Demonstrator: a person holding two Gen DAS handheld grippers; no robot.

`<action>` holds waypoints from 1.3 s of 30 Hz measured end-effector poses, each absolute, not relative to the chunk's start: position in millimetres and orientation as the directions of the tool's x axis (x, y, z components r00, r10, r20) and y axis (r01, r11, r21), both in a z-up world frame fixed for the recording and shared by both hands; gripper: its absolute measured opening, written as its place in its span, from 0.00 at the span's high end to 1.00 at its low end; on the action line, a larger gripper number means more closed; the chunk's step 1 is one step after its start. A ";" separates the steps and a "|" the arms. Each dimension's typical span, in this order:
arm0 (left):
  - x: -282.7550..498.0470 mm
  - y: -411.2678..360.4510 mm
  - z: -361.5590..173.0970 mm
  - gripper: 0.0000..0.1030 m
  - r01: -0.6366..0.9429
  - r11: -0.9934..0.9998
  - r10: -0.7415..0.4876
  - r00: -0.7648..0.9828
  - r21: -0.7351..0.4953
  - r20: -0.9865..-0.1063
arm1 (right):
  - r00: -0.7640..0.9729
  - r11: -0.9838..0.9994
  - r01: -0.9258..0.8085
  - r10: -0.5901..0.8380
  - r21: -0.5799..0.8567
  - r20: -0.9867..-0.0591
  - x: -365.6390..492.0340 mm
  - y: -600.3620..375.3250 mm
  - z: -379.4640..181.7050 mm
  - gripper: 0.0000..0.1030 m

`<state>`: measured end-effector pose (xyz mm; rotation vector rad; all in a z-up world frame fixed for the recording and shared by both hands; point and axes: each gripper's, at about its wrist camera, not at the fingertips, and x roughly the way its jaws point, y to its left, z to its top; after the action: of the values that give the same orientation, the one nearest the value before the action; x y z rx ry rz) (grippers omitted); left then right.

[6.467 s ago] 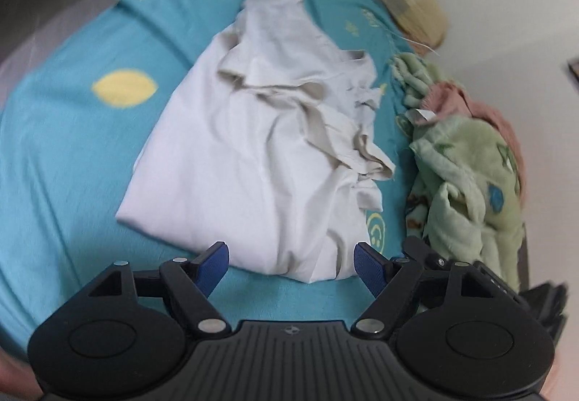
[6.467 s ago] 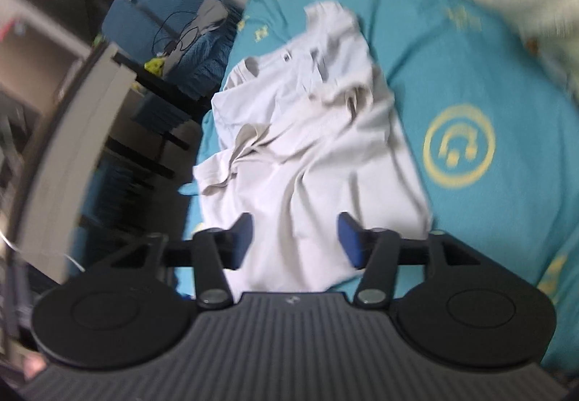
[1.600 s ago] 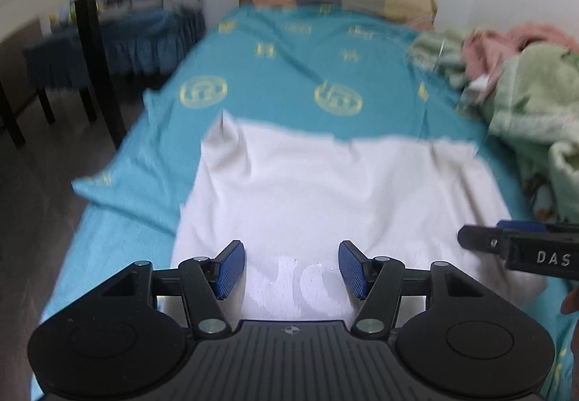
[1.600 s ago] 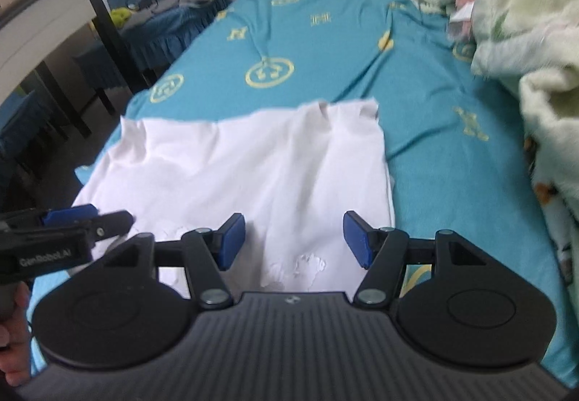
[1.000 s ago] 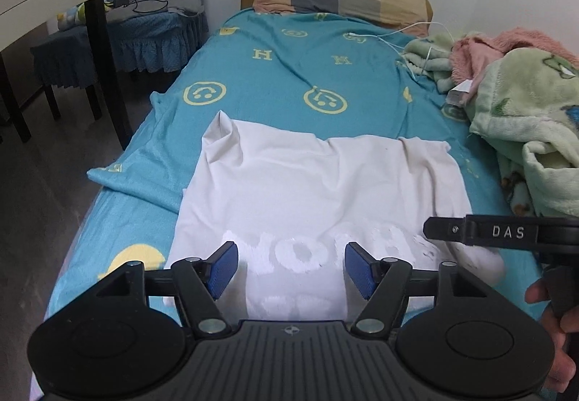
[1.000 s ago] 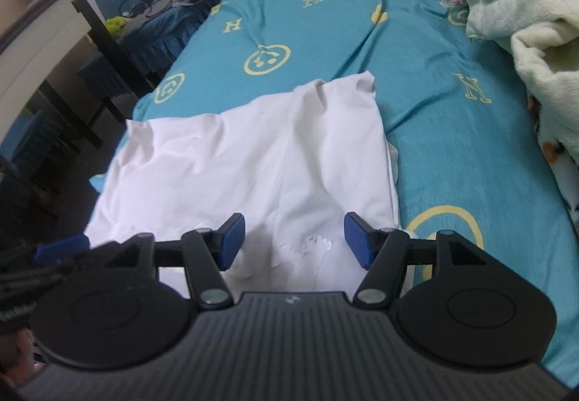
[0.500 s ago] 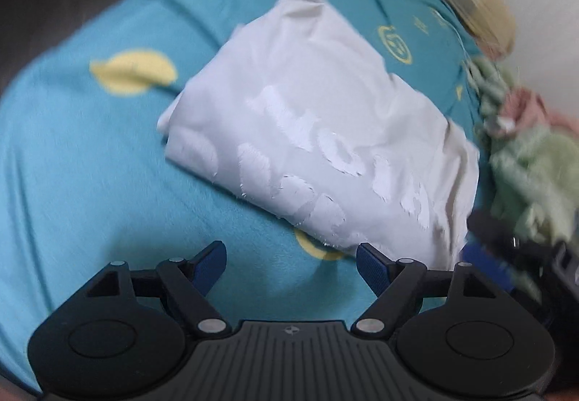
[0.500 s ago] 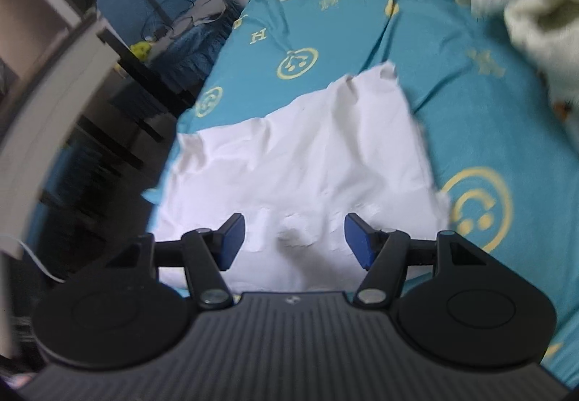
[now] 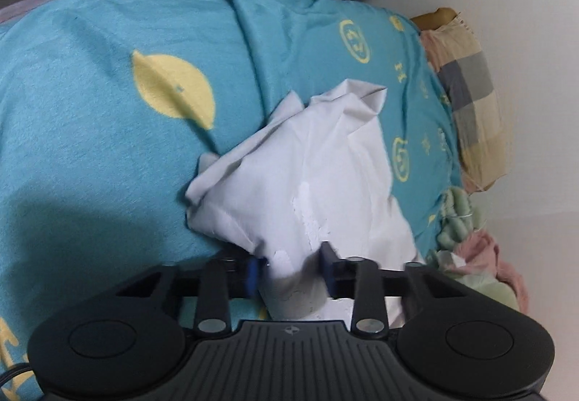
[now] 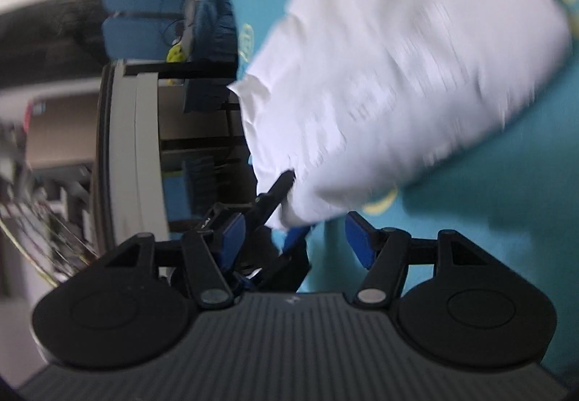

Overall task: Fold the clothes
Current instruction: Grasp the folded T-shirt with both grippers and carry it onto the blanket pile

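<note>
White cotton T-shirt (image 9: 325, 184) bunches inside the left claw (image 9: 289, 274) – pinch only the hem; right claw (image 10: 293, 238) gapes, unladen.

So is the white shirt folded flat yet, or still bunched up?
Still bunched. The white shirt lies rumpled on the teal bedsheet, its layers uneven, one corner pinched in the left gripper.

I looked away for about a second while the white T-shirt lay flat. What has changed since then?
The left tool has closed on the near edge of the white T-shirt, bunching it between its fingers; a second ago it was open above the flat shirt. The shirt is now creased, with one corner turned up. The right tool stays open, holding nothing. The shirt is still on the teal bedsheet.
</note>
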<state>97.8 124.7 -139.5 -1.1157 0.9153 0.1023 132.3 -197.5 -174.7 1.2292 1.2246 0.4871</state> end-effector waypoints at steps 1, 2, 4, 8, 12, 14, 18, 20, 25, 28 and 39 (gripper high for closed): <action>99.9 123.3 -134.5 0.81 -0.479 0.488 -0.354 0.655 -0.729 -0.667 | 0.341 0.295 0.346 0.845 0.891 -0.412 130.7 -196.7 -182.1 0.37; 100.7 121.1 -129.3 0.82 -0.457 0.504 -0.351 0.667 -0.733 -0.657 | 0.339 0.253 0.377 0.858 0.891 -0.387 129.9 -195.3 -188.8 0.35; 100.8 117.9 -120.1 0.84 -0.415 0.517 -0.357 0.690 -0.748 -0.630 | 0.347 0.193 0.418 0.869 0.888 -0.353 128.8 -193.1 -198.6 0.33; 98.3 114.1 -106.2 0.85 -0.359 0.528 -0.372 0.717 -0.770 -0.590 | 0.423 0.139 0.456 0.835 0.879 -0.352 129.1 -201.4 -205.7 0.33; 95.1 112.9 -102.1 0.85 -0.345 0.528 -0.378 0.723 -0.776 -0.578 | 0.528 0.099 0.503 0.752 0.859 -0.395 124.5 -222.6 -211.0 0.33; 93.6 114.2 -102.8 0.85 -0.347 0.524 -0.380 0.722 -0.778 -0.578 | 0.571 0.087 0.509 0.711 0.857 -0.411 122.9 -230.6 -211.0 0.32; 94.9 115.2 -104.5 0.85 -0.345 0.524 -0.383 0.720 -0.778 -0.578 | 0.614 0.104 0.509 0.652 0.855 -0.445 123.4 -237.6 -208.6 0.32; 96.1 116.0 -105.0 0.85 -0.344 0.525 -0.383 0.721 -0.779 -0.577 | 0.623 0.130 0.498 0.634 0.857 -0.458 123.4 -236.9 -206.2 0.38; 96.4 117.4 -104.1 0.85 -0.342 0.513 -0.387 0.727 -0.787 -0.568 | 0.645 0.222 0.443 0.595 0.869 -0.480 122.7 -235.4 -190.4 0.60; 93.2 119.0 -99.1 0.85 -0.331 0.498 -0.396 0.735 -0.801 -0.550 | 0.660 0.265 0.406 0.577 0.875 -0.481 118.9 -239.4 -179.9 0.70; 74.5 122.8 -59.2 0.85 -0.238 0.430 -0.492 0.747 -0.871 -0.447 | 0.755 0.278 0.280 0.527 0.919 -0.389 96.1 -253.3 -117.6 0.74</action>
<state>74.5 122.8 -59.2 -1.1430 0.7501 -0.1788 96.1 -253.3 -117.6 1.3124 0.7485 0.1885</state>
